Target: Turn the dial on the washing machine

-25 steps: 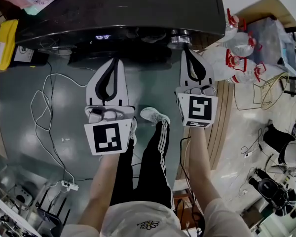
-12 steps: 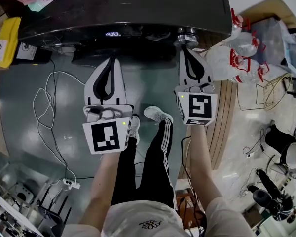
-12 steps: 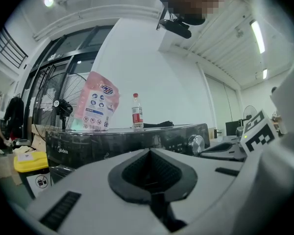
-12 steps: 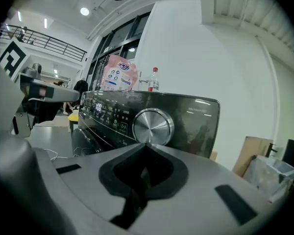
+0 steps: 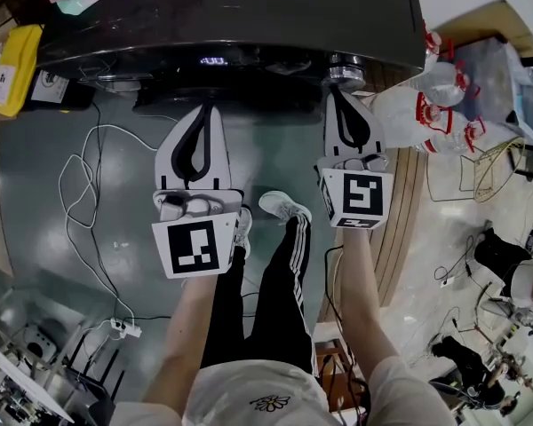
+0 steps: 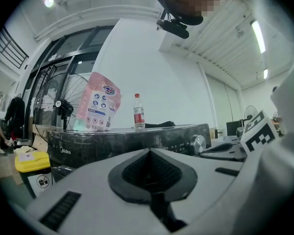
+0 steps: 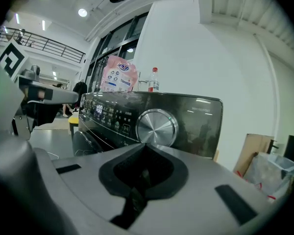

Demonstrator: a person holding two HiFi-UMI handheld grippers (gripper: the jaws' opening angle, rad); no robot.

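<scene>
On my right gripper (image 7: pixel 146 147) the jaws are pressed together with nothing between them. Their tip aims at the silver dial (image 7: pixel 157 126), which sits just beyond and slightly above it on the dark control panel (image 7: pixel 206 121) of the washing machine (image 5: pixel 231 7). I cannot tell whether the tip brushes the dial's lower rim. My left gripper (image 6: pixel 149 152) also has its jaws closed on nothing, and it points at the machine's front, well to the left of the dial.

Against a second ago, little has changed in my hands: both grippers keep the same pose. In the head view the machine has slid a touch rightward, so the dial now lies just right of my right tip rather than left of it. The display (image 5: pixel 213 60) glows on the panel.

I judge the turn not in hand: shut jaws give me no grip, so they must spread around the dial first.
</scene>
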